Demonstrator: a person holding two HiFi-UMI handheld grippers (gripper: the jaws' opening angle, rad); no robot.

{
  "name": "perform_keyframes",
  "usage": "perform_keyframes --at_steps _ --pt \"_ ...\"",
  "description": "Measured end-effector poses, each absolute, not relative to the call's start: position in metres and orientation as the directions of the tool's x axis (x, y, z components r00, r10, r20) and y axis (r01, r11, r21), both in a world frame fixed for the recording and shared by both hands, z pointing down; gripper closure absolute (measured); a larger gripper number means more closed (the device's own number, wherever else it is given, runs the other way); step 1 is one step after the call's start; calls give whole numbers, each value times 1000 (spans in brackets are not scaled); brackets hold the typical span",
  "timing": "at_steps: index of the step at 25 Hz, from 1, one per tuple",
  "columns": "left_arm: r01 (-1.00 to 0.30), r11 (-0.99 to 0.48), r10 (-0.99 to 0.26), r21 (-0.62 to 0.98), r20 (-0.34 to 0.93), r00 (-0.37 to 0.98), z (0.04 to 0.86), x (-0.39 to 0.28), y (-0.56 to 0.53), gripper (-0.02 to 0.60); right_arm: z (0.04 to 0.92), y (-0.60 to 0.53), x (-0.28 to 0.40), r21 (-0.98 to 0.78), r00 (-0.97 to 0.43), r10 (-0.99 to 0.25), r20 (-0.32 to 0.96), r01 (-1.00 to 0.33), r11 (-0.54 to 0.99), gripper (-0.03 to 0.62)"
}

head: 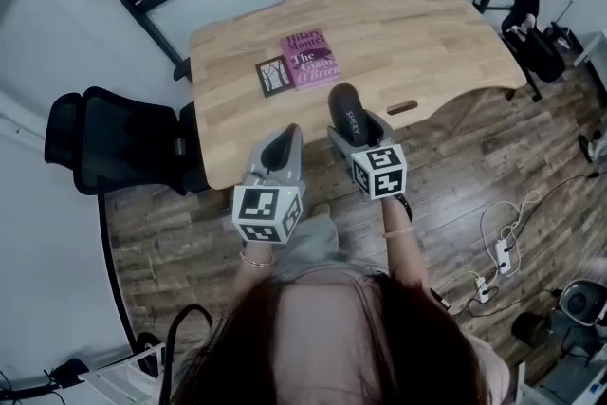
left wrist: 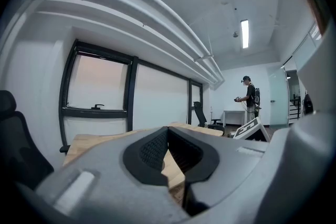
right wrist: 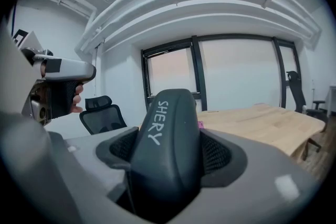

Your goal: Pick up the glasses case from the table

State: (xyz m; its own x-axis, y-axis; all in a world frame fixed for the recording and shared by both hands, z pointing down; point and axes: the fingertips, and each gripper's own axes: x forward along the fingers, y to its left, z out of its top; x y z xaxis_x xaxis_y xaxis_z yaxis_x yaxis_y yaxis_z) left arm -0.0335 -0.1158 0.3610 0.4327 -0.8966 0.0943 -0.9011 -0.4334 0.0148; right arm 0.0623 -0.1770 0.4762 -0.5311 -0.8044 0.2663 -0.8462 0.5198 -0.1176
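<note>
Right gripper (head: 358, 129) jaws pinch glasses case (right wrist: 165, 139) across its width; case is off the table (head: 427, 24), long end jutting past jaws. Left gripper (left wrist: 168, 131) jaws pressed together, empty. Risk: smooth rounded shell slips or pivots if squeeze eases; drop near table edge could reach floor (head: 455, 166). Book (head: 310, 58) farther off, out of harm.

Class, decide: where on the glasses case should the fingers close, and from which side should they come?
Probably across the narrow width of the glasses case, fingers on its two long sides, coming in from one end. It is long and slim; the right gripper holds it so.
</note>
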Motion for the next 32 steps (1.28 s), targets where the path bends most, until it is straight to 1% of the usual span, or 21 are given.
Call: perform_keyframes --at_steps 13,22,32 --pt "-900 -436 -898 1 60 435 349 -19 -77 575 425 -128 86 -89 -521 -841 149 -854 513 230" --pt "-896 -445 -894 -3 51 444 347 -13 -52 575 405 -98 92 -64 -513 -853 98 -858 509 230" --pt "-887 -463 -885 6 50 462 348 -17 -41 575 379 -89 84 -33 -506 -861 44 -862 505 230"
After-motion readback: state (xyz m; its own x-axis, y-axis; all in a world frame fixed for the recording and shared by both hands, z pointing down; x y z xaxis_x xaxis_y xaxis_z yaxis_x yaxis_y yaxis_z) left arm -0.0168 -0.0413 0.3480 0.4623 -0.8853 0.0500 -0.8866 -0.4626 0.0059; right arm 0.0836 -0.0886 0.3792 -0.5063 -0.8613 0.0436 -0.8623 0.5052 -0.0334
